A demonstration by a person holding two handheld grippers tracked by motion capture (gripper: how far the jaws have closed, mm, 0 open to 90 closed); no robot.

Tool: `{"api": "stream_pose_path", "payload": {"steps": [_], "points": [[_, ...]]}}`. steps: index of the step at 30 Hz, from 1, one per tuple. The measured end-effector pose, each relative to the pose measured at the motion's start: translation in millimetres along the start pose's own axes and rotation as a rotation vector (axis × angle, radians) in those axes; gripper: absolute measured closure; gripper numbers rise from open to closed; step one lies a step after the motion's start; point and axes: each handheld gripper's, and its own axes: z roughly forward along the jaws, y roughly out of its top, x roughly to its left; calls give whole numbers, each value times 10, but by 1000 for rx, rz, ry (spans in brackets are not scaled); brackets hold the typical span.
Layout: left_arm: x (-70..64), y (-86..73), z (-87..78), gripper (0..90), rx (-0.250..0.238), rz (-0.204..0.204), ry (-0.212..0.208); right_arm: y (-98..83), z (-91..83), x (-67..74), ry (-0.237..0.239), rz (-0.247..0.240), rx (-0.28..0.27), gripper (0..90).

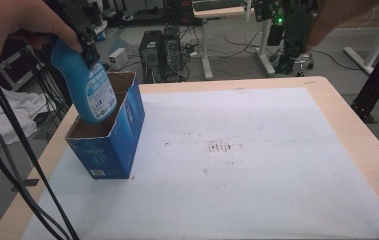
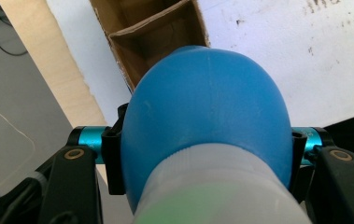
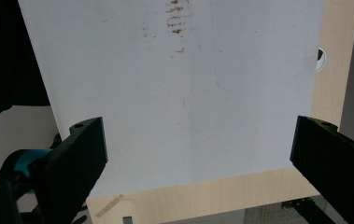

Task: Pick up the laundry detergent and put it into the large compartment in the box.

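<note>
**Blue bottle tilted into the box, left grip firm**

I see the left gripper (image 1: 88,50) clamped on the blue bottle (image 1: 89,82), its jaws pressing the bottle at the shoulder just below the white cap end. In the left gripper view the bottle (image 2: 202,121) fills the space between both jaws, and they touch it on each side.

The long axis of the bottle is tilted, not upright. The cap end points up and toward the far left of the table, and the bottom end points down into the blue cardboard box (image 1: 122,145). The bottom is already inside the near compartment of the box, below the rim. The box stands on the white mat (image 1: 257,165) at the left side of the table.

The right gripper (image 3: 198,154) stands with its jaws wide apart, nothing between them, above the mat (image 3: 188,93).
</note>
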Motion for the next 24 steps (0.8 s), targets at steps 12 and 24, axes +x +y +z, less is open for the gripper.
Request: {"api": "stream_pose_path", "payload": {"steps": [12,24], "points": [[115,42,414,383,48,-13,-6,37,46,-27,6,-9,7,29],[171,104,903,383,83,-37,-39,33,98,-58,14,-6,10,29]]}}
